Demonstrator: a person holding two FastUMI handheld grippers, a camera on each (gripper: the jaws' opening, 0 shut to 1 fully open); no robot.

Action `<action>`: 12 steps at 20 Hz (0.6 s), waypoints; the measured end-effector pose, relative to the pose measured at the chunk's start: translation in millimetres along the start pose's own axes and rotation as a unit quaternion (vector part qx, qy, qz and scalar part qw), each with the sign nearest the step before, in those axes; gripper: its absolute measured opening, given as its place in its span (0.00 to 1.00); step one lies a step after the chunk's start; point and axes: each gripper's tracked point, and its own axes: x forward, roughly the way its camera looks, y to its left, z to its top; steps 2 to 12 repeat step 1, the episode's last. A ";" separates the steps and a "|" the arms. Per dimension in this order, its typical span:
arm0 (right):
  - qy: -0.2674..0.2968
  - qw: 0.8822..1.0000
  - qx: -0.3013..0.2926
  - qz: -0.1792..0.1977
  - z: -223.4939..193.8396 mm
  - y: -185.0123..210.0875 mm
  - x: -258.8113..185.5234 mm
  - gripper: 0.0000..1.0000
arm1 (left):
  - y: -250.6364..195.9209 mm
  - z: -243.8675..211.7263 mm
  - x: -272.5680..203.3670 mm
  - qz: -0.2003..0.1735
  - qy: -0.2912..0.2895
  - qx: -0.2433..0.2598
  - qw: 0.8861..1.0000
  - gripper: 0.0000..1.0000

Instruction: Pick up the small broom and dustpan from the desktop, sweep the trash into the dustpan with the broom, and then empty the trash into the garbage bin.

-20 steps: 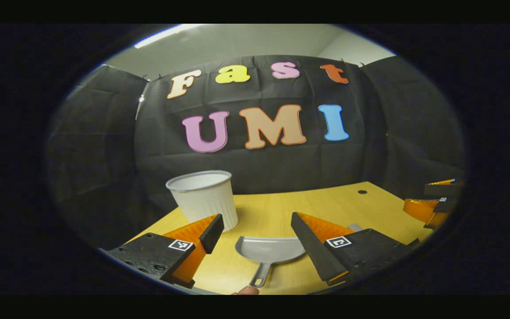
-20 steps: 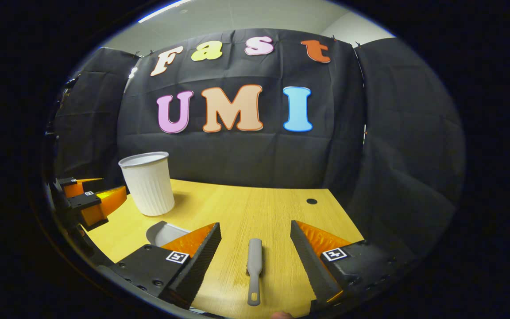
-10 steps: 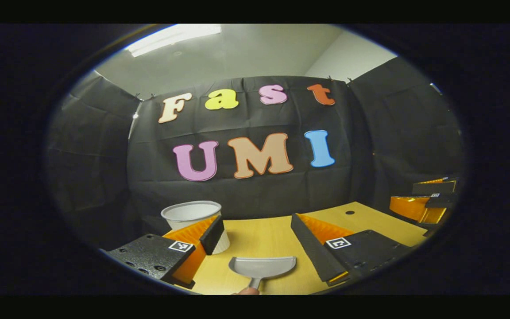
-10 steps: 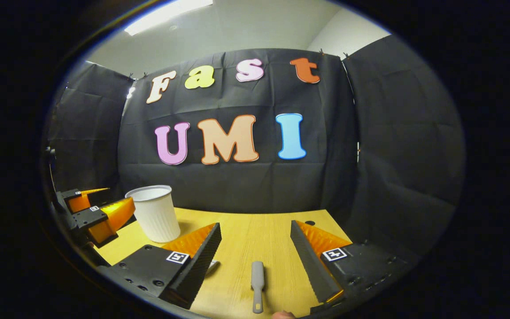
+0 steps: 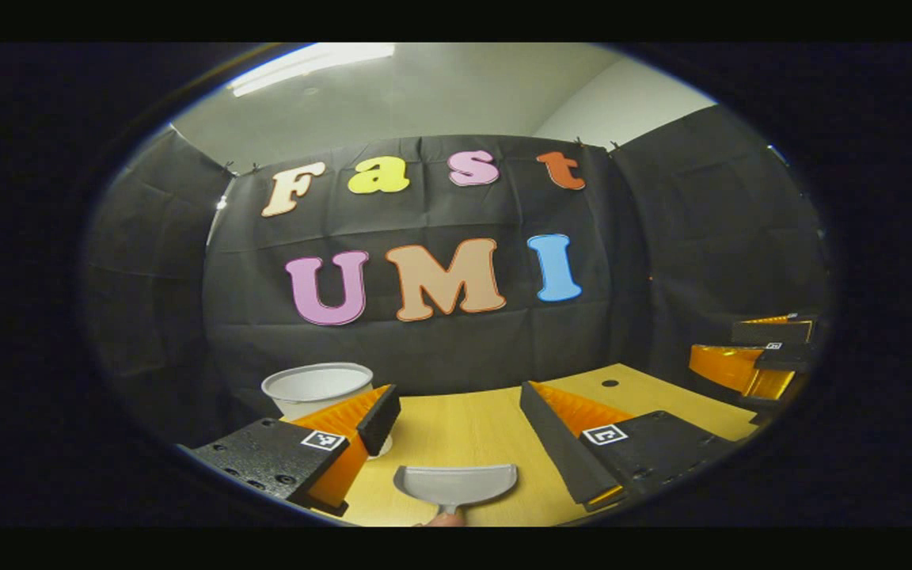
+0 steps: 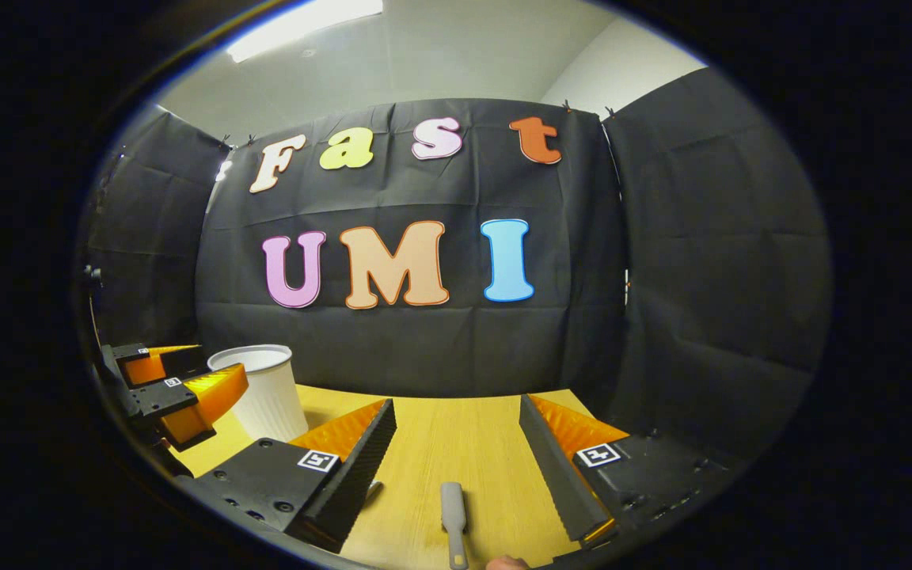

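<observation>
A small grey plastic dustpan (image 5: 456, 484) lies flat on the light wooden desktop (image 5: 464, 427), just ahead of the left gripper (image 5: 460, 416), whose fingers are spread wide with nothing between them. In the right gripper view, a slim grey broom handle (image 6: 453, 511) lies on the same desktop in front of the right gripper (image 6: 456, 435), also spread apart and empty. Farther back, toward the left, stands a white ribbed plastic cup-shaped garbage bin (image 6: 264, 392), upright and open-topped. No trash can be made out. The pick-up step appears to be just starting: each gripper likely needs to lower over its handle and close.
</observation>
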 end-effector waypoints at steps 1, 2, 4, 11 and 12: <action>0.003 1.000 -0.001 -0.001 0.0 0.4 1.4 0.92 | 0.4 0.3 1.1 -0.002 0.002 -0.002 1.000 1.00; 0.003 1.000 -0.001 -0.001 0.0 0.4 1.4 0.92 | 0.4 0.3 1.1 -0.002 0.002 -0.002 1.000 1.00; 0.003 1.000 -0.001 -0.001 0.0 0.4 1.4 0.92 | 0.4 0.3 1.1 -0.002 0.002 -0.002 1.000 1.00; 0.003 1.000 -0.001 -0.001 0.0 0.4 1.4 0.92 | 0.4 0.3 1.1 -0.002 0.002 -0.002 1.000 1.00; 0.003 1.000 -0.001 -0.001 0.0 0.4 1.4 0.92 | 0.4 0.3 1.1 -0.002 0.002 -0.002 1.000 1.00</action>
